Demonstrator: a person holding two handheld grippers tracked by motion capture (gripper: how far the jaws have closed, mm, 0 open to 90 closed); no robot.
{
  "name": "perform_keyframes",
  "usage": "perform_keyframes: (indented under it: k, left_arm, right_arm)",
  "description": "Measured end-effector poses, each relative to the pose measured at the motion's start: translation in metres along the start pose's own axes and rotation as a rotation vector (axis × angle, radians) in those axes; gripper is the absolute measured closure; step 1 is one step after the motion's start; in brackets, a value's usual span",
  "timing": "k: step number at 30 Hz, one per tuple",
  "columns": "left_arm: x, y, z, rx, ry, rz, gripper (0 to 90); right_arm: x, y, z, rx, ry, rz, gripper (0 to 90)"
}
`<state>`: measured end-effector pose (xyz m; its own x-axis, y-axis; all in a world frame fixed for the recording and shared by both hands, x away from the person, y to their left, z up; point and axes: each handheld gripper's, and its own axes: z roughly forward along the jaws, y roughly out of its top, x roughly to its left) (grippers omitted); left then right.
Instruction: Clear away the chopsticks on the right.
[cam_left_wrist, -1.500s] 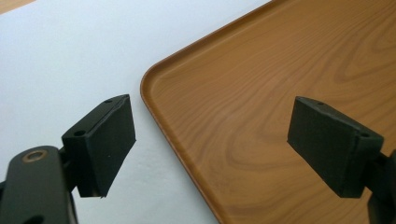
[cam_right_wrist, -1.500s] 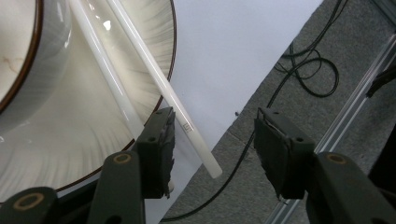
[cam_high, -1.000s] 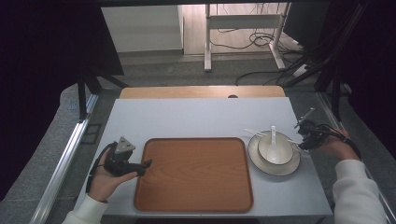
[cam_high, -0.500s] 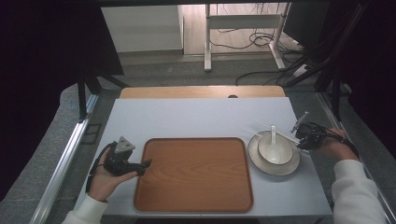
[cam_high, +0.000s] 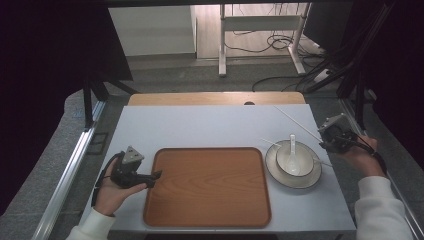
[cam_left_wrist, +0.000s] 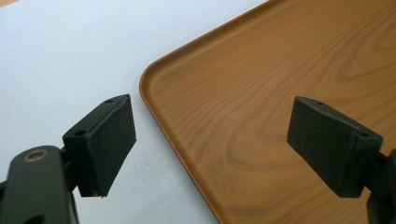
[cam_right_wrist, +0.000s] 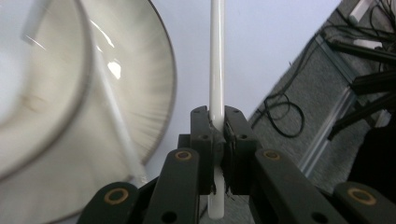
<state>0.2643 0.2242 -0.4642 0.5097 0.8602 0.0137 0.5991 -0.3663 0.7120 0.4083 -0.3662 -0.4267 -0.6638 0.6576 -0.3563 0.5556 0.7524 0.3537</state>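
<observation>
- The right gripper (cam_high: 331, 131) is seen at the right edge of the table (cam_high: 210, 127), beside the plate (cam_high: 310, 179), raised a little above the tabletop.
- Its jaws have just been closing and are now clamped on one white chopstick (cam_right_wrist: 216, 70), which is pinched between the pads (cam_right_wrist: 205, 140) and runs straight out past the tips.
- In the high view, that chopstick (cam_high: 295, 121) is seen slanting up and away from the gripper towards the far side of the table.
- A second chopstick (cam_right_wrist: 116, 126) appears to be lying across the plate's rim, though it is blurred.
- A white bowl (cam_high: 295, 161) with a spoon (cam_high: 293, 146) is set on the plate.
- The left gripper (cam_high: 152, 176) is held at the left rim of the wooden tray (cam_high: 210, 190), its jaws spread wide with nothing between them.
</observation>
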Motion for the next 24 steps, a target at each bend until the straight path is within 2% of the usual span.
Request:
perform_keyframes:
  k: [1,5,7,12,15,17,24]
  left_arm:
    - [0.0,0.0,0.0,-0.002,-0.002,-0.001,14.9]
    - [-0.001,0.0,-0.001,-0.005,-0.002,0.001,14.9]
    - [0.0,0.0,-0.002,-0.007,0.001,-0.001,14.9]
    - [0.001,0.0,-0.004,-0.012,0.002,-0.006,14.9]
    - [0.0,0.001,-0.003,-0.011,0.0,-0.004,14.9]
    - [-0.001,0.001,-0.003,-0.008,0.003,-0.003,14.9]
    - [0.0,0.001,-0.002,-0.006,0.005,-0.012,15.0]
  right_arm:
    - [0.003,0.001,-0.003,-0.012,0.005,0.025,84.0]
    - [0.012,0.003,-0.015,-0.129,0.048,0.127,84.0]
    - [0.017,0.003,-0.022,-0.186,0.095,0.194,84.0]
    - [0.035,0.004,-0.035,-0.264,0.149,0.256,84.0]
    - [0.045,0.006,-0.04,-0.298,0.175,0.276,83.9]
    - [0.049,0.007,-0.042,-0.321,0.187,0.27,83.9]
    - [0.059,0.016,-0.05,-0.366,0.241,0.293,83.9]
